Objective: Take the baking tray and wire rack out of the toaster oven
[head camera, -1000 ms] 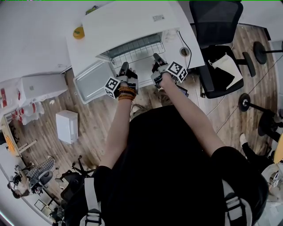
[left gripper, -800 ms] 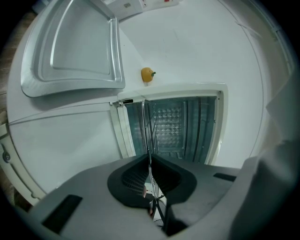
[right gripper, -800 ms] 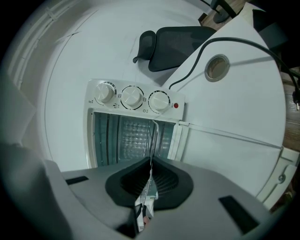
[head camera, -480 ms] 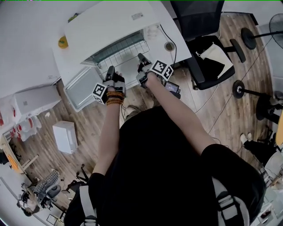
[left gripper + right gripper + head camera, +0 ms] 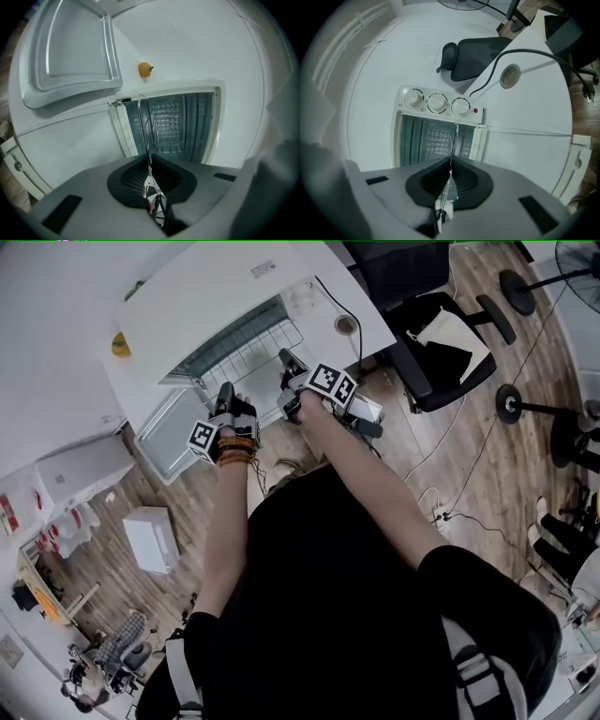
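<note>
Jaws clamped on wire rack (image 5: 246, 351), left gripper (image 5: 225, 390), right gripper (image 5: 282, 359), toaster oven (image 5: 216, 306) open

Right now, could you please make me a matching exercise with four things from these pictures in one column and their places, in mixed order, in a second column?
Things
1. wire rack
2. baking tray
3. small orange thing
4. black chair

Places
A. on the wooden floor, right of the white table
B. flat on the white table, left of the toaster oven
C. partly out of the toaster oven, pinched by the left hand-held gripper and the right hand-held gripper
D. alone on the white table, beyond the baking tray

Pairs: 1-C, 2-B, 3-D, 4-A
</note>
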{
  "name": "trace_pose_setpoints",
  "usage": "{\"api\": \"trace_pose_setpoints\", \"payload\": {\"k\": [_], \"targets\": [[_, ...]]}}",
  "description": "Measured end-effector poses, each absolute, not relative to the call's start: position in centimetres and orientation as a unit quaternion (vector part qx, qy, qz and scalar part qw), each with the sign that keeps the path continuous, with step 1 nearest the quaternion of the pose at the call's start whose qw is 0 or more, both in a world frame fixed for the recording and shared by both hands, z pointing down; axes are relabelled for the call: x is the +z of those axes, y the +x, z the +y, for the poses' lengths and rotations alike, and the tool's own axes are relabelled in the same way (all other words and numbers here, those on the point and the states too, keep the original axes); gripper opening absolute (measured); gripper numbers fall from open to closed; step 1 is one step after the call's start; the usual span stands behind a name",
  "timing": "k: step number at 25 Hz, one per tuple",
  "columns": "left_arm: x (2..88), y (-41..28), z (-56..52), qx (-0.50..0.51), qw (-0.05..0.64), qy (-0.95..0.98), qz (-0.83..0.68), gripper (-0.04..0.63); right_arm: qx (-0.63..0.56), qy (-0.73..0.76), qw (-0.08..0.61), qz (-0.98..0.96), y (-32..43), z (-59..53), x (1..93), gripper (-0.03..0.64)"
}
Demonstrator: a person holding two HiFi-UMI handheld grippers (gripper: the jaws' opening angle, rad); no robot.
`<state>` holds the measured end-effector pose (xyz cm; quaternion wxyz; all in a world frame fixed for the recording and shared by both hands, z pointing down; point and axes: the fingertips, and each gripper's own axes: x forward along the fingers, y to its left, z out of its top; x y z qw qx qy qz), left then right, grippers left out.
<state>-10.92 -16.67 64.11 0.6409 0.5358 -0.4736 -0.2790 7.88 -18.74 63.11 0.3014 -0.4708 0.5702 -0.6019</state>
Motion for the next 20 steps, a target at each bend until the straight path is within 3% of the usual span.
{"api": "trace_pose_setpoints", "payload": {"k": [20], "targets": [[63.6, -10.9, -13.0, -0.287, 0.653, 0.544, -0.442, 0.034, -0.587, -0.485, 0.300, 0.575, 8.0, -14.8, 62.2, 0.037]]}}
